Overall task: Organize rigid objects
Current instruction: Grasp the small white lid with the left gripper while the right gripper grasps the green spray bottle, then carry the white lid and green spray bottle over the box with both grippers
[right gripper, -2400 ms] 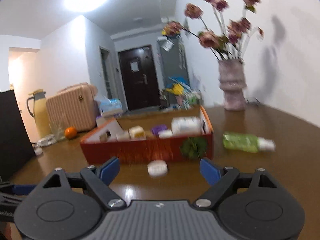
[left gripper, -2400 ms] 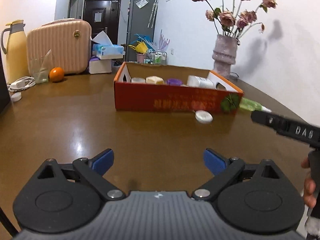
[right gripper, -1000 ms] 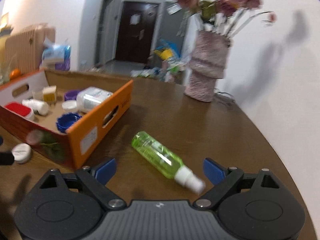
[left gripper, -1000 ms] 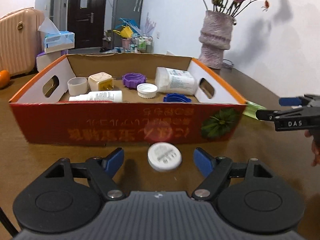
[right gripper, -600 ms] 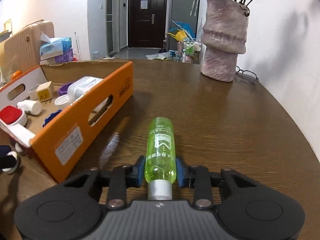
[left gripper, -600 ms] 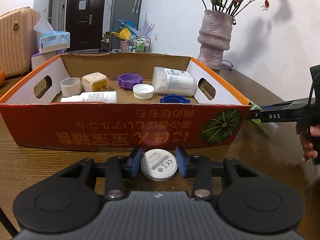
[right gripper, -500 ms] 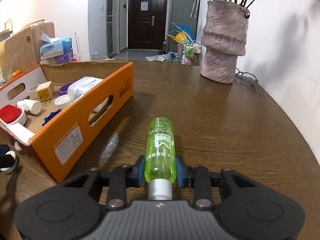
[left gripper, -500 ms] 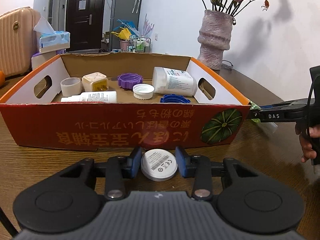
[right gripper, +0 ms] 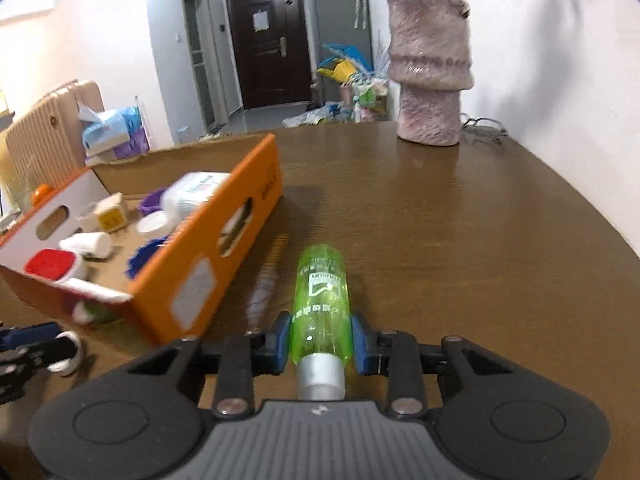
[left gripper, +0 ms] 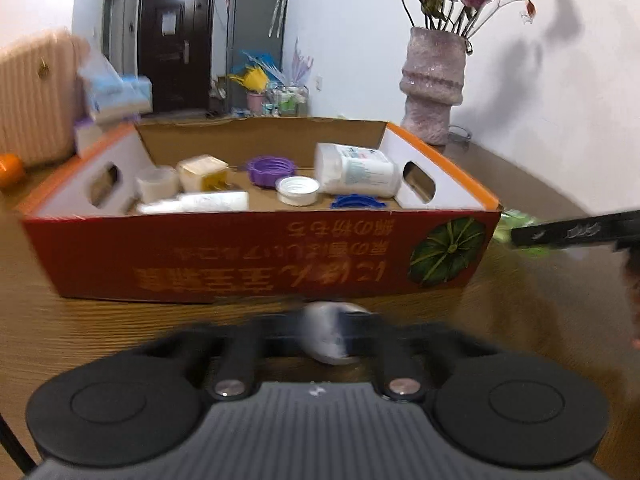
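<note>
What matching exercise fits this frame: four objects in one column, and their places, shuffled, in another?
Things:
1. green spray bottle
2. white round cap
3. purple lid
4. vase

Places:
A. inside the cardboard box
B. between the right gripper fingers
C. standing on the table, far side
D. at the left gripper, in front of the box

Pairs: 1-B, 2-D, 3-A, 4-C
</note>
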Tool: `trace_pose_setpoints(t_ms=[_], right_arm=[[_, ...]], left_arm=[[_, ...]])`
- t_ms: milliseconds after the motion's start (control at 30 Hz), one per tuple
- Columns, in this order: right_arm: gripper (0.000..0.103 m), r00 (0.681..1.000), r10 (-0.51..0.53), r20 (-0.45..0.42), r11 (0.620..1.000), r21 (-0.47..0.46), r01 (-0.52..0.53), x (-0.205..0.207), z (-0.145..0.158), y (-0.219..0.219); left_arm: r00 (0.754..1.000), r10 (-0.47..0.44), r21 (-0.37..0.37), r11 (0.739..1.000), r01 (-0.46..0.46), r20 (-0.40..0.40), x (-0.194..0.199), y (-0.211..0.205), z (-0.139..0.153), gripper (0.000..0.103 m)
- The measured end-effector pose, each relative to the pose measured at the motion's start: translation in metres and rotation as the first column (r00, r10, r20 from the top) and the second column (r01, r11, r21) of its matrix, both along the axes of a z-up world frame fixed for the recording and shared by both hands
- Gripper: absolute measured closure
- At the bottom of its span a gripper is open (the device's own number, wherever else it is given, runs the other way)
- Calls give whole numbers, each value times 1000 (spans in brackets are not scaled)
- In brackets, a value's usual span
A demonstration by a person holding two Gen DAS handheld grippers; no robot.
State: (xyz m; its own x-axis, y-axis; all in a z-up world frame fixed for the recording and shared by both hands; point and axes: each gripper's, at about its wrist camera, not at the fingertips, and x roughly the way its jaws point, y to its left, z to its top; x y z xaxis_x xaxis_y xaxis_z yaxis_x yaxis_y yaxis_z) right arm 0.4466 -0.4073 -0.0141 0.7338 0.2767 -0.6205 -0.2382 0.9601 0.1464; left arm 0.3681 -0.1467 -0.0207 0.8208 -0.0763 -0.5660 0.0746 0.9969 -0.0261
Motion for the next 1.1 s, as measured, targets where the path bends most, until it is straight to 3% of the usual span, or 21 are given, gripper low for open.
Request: trace_pose_setpoints(t_ms=[167,300,400,467,533,567,600,700,767,867,933,967,1100], right_arm=[[73,999,-38,16,999,13,37,-71,8,1],[73,999,-29,13,999,29,29,-125,-2,20],[73,1000,-1,-4,998,68,1,-149,-11,37],[73,1000,-6,8,999,41,5,-158,-15,51],[72,999,-17,29,999,-31,17,-161,-14,65],[72,999,-18,30,999,-49,19,-160,-13,69],[72,999,-19,30,998,-59,20,-157,-13,72],[72,999,-32,23,997,-72,33,-149,-13,74],[72,999,-38,24,996,-74,40,-143,-13,73],[72,999,-33,32,997,-74,36,-138,-15,74],[72,999,-23,35,996,-82,25,-133,-17,74],[72,999,-18,34,996,-86,21,-131,-17,75],[73,999,5,36,995,-98,-2,-130,-17,79]], left_arm=[[999,-3,-70,998,0,-44,-48,19,-1,102],[998,24,-70,997,-28,-54,-83,34,-3,102],[998,4,-82,997,-8,-55,-98,39,0,99],[998,-23,-80,997,19,-52,-100,37,3,96],[998,-55,-59,997,53,-41,-96,31,6,81],[997,-67,-59,996,65,-33,-90,28,7,60],[996,-87,-68,994,85,-27,-83,26,8,49],[989,-143,-87,986,139,-42,-53,16,10,45],[980,-191,-85,979,186,-58,-32,7,8,38],[982,-179,-1,984,179,-65,-5,-8,2,37],[980,-180,24,983,182,-86,9,-14,-4,47],[982,-177,42,983,180,-72,10,-16,-5,63],[976,-210,38,976,212,-50,2,-13,-7,63]])
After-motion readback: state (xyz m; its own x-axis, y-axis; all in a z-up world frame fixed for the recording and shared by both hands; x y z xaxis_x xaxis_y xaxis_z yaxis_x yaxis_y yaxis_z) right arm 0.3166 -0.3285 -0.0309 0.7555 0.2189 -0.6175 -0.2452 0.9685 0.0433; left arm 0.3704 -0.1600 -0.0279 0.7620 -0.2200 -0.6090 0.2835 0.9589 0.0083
